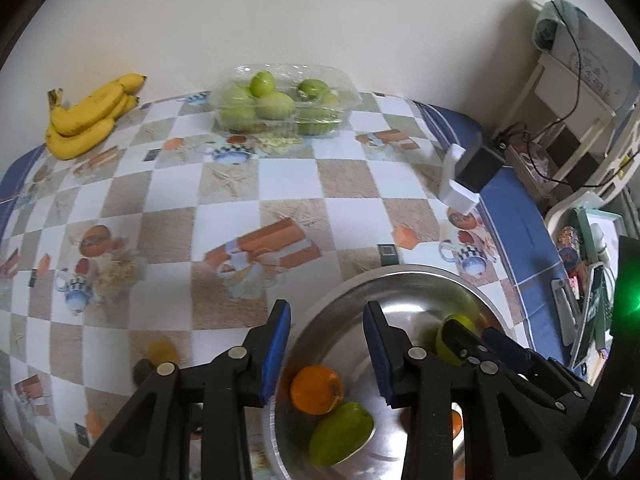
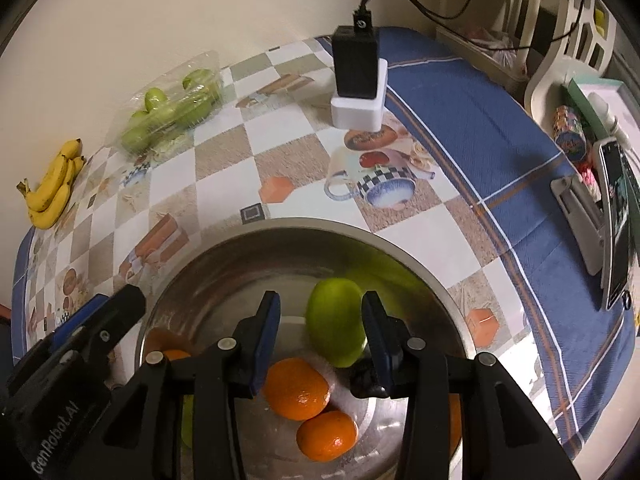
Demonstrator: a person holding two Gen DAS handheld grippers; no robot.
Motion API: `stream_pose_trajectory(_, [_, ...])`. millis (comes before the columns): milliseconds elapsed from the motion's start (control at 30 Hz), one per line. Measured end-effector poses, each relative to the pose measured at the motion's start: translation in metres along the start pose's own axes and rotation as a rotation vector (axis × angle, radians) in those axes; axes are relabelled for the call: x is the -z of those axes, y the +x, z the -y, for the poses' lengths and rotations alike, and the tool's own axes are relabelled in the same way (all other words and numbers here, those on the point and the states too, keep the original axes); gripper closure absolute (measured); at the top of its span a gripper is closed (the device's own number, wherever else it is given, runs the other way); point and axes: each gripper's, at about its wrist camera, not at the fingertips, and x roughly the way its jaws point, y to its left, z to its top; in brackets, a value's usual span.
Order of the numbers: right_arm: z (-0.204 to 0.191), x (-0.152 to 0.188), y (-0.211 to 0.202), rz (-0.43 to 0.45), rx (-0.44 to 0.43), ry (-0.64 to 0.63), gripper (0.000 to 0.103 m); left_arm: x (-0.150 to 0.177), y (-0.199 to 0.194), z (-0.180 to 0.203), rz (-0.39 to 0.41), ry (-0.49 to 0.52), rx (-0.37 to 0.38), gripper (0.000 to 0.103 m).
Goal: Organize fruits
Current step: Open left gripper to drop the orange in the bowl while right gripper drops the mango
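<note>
Over the steel bowl, both grippers tilt steeply downward: left gripper and right gripper each have jaws apart, gripping nothing, above oranges.

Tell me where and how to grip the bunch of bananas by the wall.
Grip the bunch of bananas across the middle of the top fruit, coming from above with the fingers crosswise to its length. It lies flat on the table with nothing close beside it on the table side; the curved fruits are narrow across. The stem end is probably too thin for a sure hold.
</note>
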Motion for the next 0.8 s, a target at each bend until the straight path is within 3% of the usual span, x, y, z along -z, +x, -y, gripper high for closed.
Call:
stream_pose_trajectory(100, [-0.003,0.000,-0.002,0.002,-0.005,-0.012,0.057,0.000,-0.002,-0.011,-0.013,-0.019,-0.066,0.059])
stream_pose_trajectory(167, [-0.005,0.001,-0.002,0.000,-0.007,-0.019,0.043,0.002,-0.002,-0.021,-0.023,-0.039,-0.110,0.052])
stream_pose_trajectory(300, [-0.008,0.002,0.002,-0.009,-0.005,-0.027,0.036,0.005,0.004,-0.043,-0.048,-0.101,-0.138,0.036])
stream_pose_trajectory(400, [-0.011,0.003,0.004,-0.011,-0.001,-0.037,0.026,0.009,0.008,-0.060,-0.076,-0.141,-0.168,0.032])
stream_pose_trajectory(600, [-0.018,0.005,0.007,-0.015,0.000,-0.066,0.023,0.014,0.012,-0.084,-0.085,-0.186,-0.231,0.016])
stream_pose_trajectory(700, [-0.022,0.007,0.006,-0.005,-0.008,-0.078,0.008,0.017,0.012,-0.094,-0.081,-0.213,-0.249,0.006])
stream_pose_trajectory(800, [-0.025,0.008,0.004,0.011,-0.018,-0.089,0.004,0.019,0.009,-0.100,-0.071,-0.220,-0.265,0.000])
